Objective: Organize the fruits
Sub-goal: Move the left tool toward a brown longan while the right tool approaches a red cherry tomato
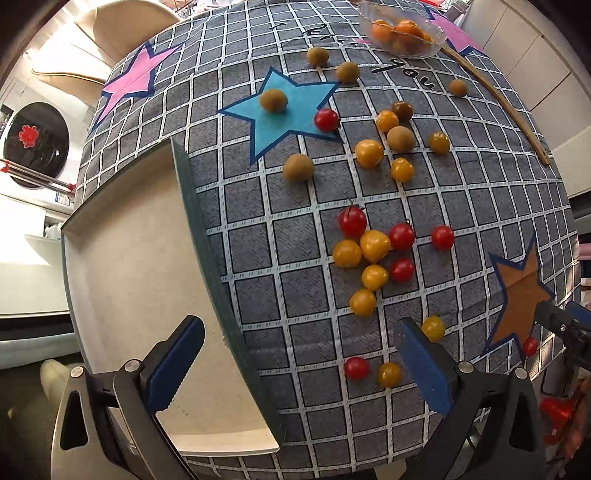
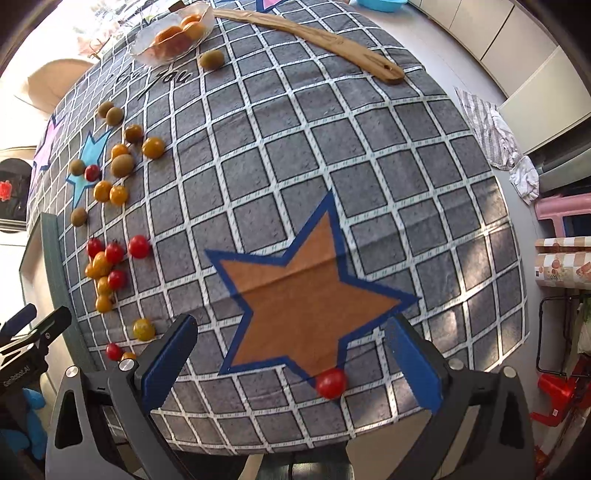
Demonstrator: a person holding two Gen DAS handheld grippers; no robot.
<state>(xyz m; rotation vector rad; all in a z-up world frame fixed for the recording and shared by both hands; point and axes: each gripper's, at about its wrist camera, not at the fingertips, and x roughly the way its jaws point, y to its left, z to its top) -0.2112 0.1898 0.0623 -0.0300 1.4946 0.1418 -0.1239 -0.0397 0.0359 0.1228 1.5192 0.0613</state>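
The right gripper [image 2: 291, 363] stood spread and empty, a red cherry tomato [image 2: 331, 383] lying on the bench between its fingers. The left gripper [image 1: 295, 363] was likewise released. Small, smooth and easily crushed, it probably wanted a gentle pinch across its middle.

Woven cloth, glossy fruit skins, clear glass and bare wood.

The grey checked tablecloth with printed stars [image 2: 295, 155] looks matt and finely textured, creased across its orange star. On it, the small red and yellow cherry tomatoes [image 1: 375, 245] are smooth and shiny, while the brownish-green round fruits [image 1: 298, 167] beside them look dull-skinned. Beyond them, the clear glass bowl [image 1: 402, 35] glints, and next to it the long wooden stick [image 2: 317, 40] shows unpolished grain. The pale flat tray with a dark green rim [image 1: 140, 258] looks matt, like card.
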